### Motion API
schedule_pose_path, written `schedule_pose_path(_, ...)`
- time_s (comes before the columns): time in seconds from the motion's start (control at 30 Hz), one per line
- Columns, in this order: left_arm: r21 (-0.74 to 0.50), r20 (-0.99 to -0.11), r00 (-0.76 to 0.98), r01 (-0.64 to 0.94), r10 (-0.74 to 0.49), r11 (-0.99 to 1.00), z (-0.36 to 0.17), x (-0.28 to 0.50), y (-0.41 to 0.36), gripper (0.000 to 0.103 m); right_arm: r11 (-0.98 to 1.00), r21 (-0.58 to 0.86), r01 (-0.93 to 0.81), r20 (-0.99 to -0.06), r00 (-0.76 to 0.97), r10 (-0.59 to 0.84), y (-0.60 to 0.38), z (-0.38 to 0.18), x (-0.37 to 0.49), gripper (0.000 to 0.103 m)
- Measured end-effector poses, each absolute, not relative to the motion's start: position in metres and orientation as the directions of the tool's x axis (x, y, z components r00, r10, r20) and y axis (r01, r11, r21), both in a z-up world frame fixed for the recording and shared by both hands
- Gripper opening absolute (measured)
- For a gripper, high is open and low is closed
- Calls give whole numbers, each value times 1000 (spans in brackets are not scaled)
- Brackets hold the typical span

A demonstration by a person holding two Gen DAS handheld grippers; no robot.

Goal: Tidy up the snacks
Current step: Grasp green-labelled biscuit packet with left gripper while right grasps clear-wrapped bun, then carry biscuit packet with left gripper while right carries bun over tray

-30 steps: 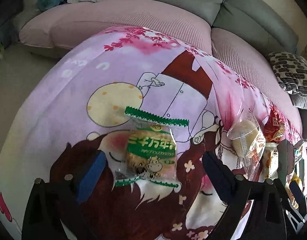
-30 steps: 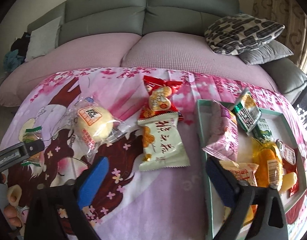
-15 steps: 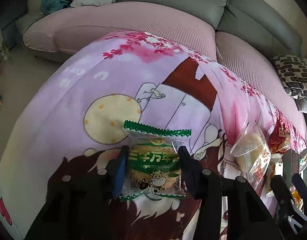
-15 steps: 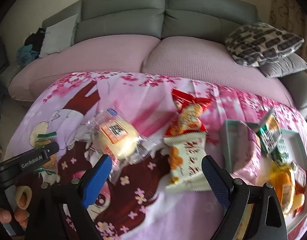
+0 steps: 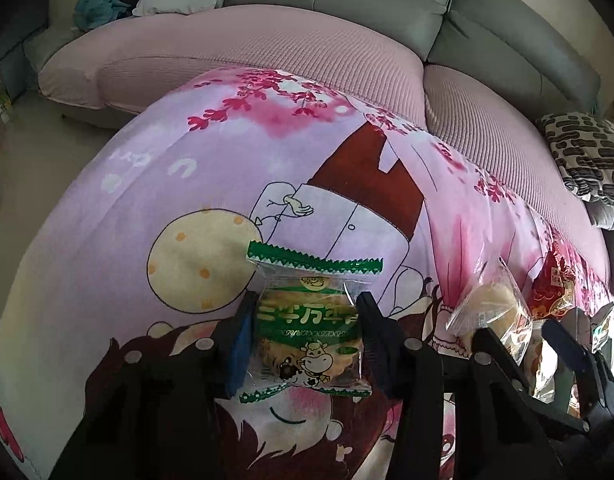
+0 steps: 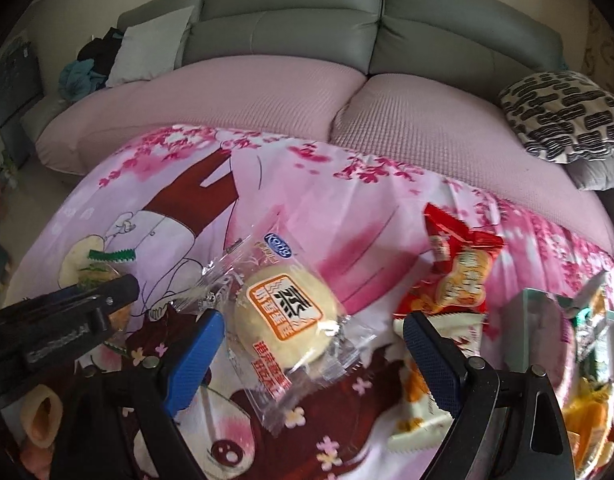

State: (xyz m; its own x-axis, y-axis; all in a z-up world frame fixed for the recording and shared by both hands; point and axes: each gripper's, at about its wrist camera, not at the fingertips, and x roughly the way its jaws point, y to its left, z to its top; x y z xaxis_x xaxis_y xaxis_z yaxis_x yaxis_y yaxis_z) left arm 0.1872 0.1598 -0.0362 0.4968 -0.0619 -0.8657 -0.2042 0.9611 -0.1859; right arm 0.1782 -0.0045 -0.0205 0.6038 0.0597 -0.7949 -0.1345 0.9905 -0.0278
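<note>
- The left gripper [image 5: 305, 346] pinches a green-edged clear biscuit packet [image 5: 307, 330] between its two pads, over the pink cartoon-print cloth [image 5: 187, 152].
- The right gripper [image 6: 311, 350] stands spread wide; a clear-wrapped pale round bun [image 6: 285, 314] lies between its fingers, untouched.
- Beyond its right finger lies a red snack packet [image 6: 455, 268].

A grey sofa [image 6: 379, 36] with pink seat covers [image 6: 267, 92] fills the background; a patterned cushion [image 6: 563, 114] lies at its right end, pale floor [image 5: 31, 148] left.
</note>
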Motion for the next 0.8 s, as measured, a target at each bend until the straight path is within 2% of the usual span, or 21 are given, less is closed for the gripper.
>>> schedule_pose_path(0.07,-173,-867,495,-199,-53,964,-37,189,158,51,990,-22,-137,-797,600,65,-4,-24,181,93)
schedule_pose_path(0.2,-169,-867,496,-194,-53,966,-36,190,157,51,991,-1,-136,-797,599,81,-4,-27,184,80)
schedule_pose_path(0.57,-180,-864,497,-165,-75,970,-33,187,147,51,992,32,-126,-779,618,103,-11,-20,177,69)
schedule_pose_path(0.63,-183,-862,500,-157,-82,970,-30,185,143,51,992,42,-123,-774,624,110,-14,-16,173,61)
schedule_pose_path(0.8,-185,-855,510,-139,-90,973,-23,181,135,51,993,55,-102,-778,620,107,-26,-13,163,61)
